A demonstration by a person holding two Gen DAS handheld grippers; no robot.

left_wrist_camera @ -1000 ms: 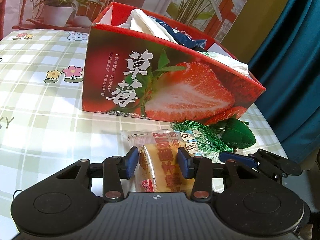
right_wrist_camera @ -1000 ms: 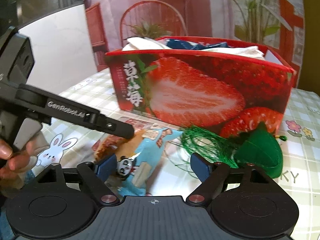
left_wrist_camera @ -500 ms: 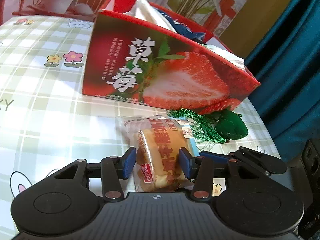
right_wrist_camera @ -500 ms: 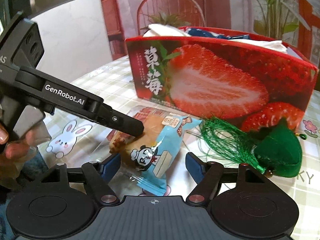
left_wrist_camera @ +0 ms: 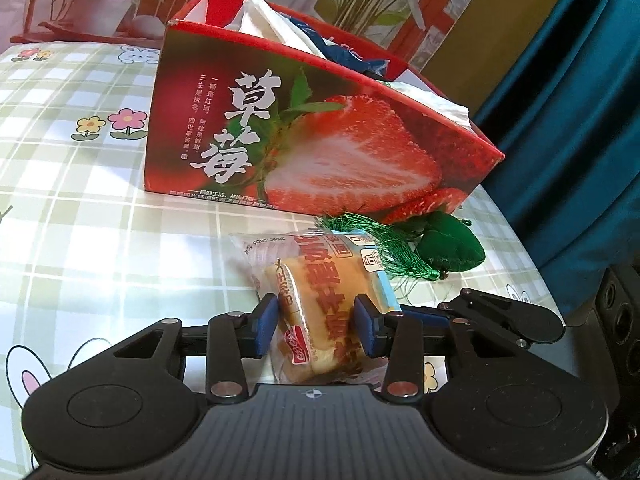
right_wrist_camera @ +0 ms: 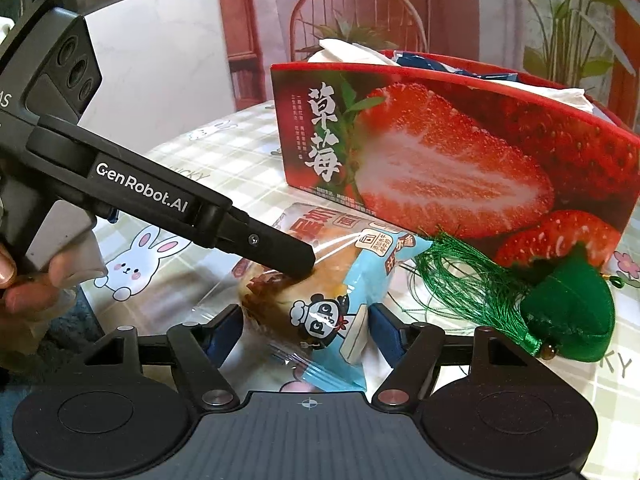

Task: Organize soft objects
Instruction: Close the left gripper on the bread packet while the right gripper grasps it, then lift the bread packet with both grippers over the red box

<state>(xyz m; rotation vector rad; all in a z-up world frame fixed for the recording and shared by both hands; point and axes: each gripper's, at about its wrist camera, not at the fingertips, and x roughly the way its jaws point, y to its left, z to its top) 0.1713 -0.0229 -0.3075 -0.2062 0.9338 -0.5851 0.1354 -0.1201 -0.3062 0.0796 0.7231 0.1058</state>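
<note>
A wrapped bread packet point(left_wrist_camera: 320, 292) lies on the checked tablecloth in front of the red strawberry box point(left_wrist_camera: 320, 140). My left gripper point(left_wrist_camera: 316, 324) is closing on it, blue pads pressed against both sides of the bread. In the right wrist view one left finger point(right_wrist_camera: 280, 250) presses on the packet point(right_wrist_camera: 344, 264). My right gripper point(right_wrist_camera: 304, 334) is narrowing around the packet's blue panda end, and its pads do not clearly press. A green pouch with a tassel point(right_wrist_camera: 568, 312) lies to the right, against the box point(right_wrist_camera: 460, 160).
White tissue point(left_wrist_camera: 272, 24) and a blue wrapper point(left_wrist_camera: 352, 56) stick out of the box. The table edge and a teal curtain point(left_wrist_camera: 580, 120) are on the right. A potted plant point(left_wrist_camera: 100, 12) stands at the back left. A person's hand point(right_wrist_camera: 24, 288) holds the left gripper.
The left gripper has slid further along the bread packet, which now sits deeper between its pads. The right gripper's jaws have narrowed and moved in around the packet's blue end.
</note>
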